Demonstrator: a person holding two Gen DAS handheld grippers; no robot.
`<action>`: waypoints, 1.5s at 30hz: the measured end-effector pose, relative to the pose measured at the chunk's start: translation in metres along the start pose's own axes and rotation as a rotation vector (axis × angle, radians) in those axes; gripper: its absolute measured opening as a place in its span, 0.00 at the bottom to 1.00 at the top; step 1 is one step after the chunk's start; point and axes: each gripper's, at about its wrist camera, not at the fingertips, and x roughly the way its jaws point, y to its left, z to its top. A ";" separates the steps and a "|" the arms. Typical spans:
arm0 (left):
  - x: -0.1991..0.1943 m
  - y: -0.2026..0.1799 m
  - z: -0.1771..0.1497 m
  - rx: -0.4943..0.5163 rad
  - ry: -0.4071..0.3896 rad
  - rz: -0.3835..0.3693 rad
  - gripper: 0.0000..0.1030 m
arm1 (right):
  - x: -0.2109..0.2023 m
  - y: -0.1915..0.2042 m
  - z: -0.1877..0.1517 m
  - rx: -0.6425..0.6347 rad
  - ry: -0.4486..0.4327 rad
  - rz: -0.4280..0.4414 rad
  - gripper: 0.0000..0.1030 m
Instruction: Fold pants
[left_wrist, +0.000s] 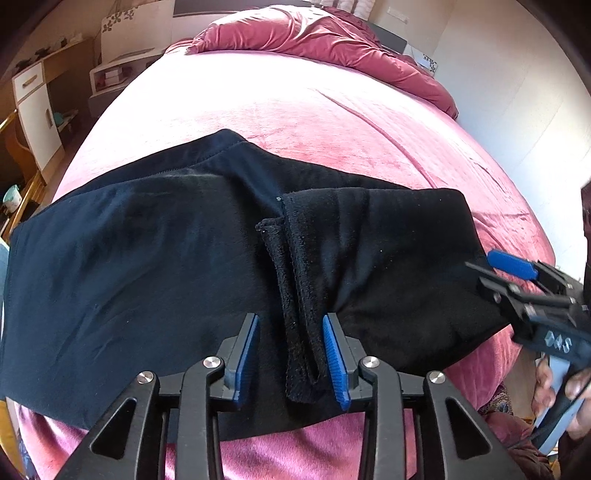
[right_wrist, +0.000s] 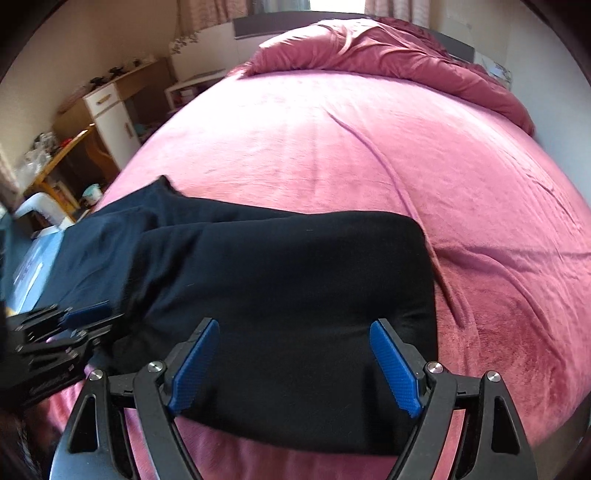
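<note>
— Blue-padded fingers of the left gripper (left_wrist: 291, 360) sit closest, right at the near edge of the pants (left_wrist: 155, 266). How do they stand?

— Parted, gripping nothing. Between the 2 pads runs a fuzzy hem strip (left_wrist: 295, 295) of the folded-over cloth, but neither pad presses on it.

— And the right gripper (right_wrist: 295, 363)?

— Spread wide, its 2 pads hovering over the near right part of the folded section (right_wrist: 295, 277), with nothing between them but the fabric below.

— Where do the pants lie?

— Flat on the pink blanket (right_wrist: 351, 147), directly ahead of both grippers, stretching off to the left of them. The right end is doubled back on itself, its cut edge just ahead of the left gripper.

— Anything beyond?

— A rumpled pink duvet (left_wrist: 314, 40) far ahead, and a white cabinet (right_wrist: 110, 118) off to the left, past the bed's edge. In the left view, the right gripper (left_wrist: 513, 273) shows at the pants' right edge.
</note>
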 end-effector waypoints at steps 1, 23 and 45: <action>-0.003 0.004 -0.001 -0.010 -0.001 -0.005 0.35 | -0.002 0.005 -0.002 -0.016 0.000 0.019 0.81; -0.111 0.214 -0.022 -0.504 -0.072 0.053 0.36 | 0.052 0.114 -0.017 -0.389 0.090 0.155 0.27; -0.084 0.364 -0.129 -1.160 0.017 -0.116 0.55 | 0.049 0.110 -0.038 -0.284 0.073 0.193 0.75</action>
